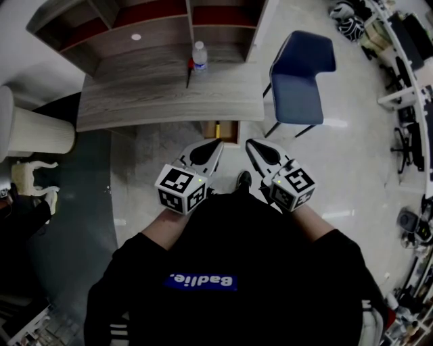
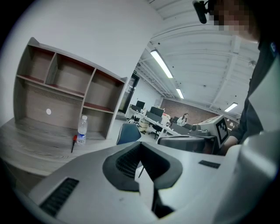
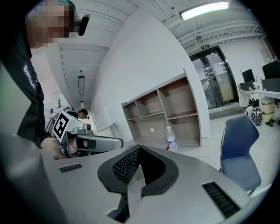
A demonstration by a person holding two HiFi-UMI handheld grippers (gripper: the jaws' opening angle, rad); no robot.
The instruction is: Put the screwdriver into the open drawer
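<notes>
A screwdriver (image 1: 189, 72) with a red handle lies on the grey wooden desk (image 1: 135, 94), right beside a water bottle (image 1: 199, 55). The left gripper view shows the screwdriver (image 2: 73, 143) far ahead on the desk. Under the desk's front edge a wooden drawer (image 1: 221, 130) stands open. My left gripper (image 1: 217, 144) and my right gripper (image 1: 249, 143) hover side by side just short of the drawer, well away from the screwdriver. Both are shut with nothing between the jaws, as the left gripper (image 2: 140, 146) and the right gripper (image 3: 139, 148) show in their own views.
A shelf unit (image 1: 155, 20) stands at the back of the desk. A blue chair (image 1: 298, 74) is to the right of the desk, and a white round seat (image 1: 34, 128) to its left. Office furniture lines the far right.
</notes>
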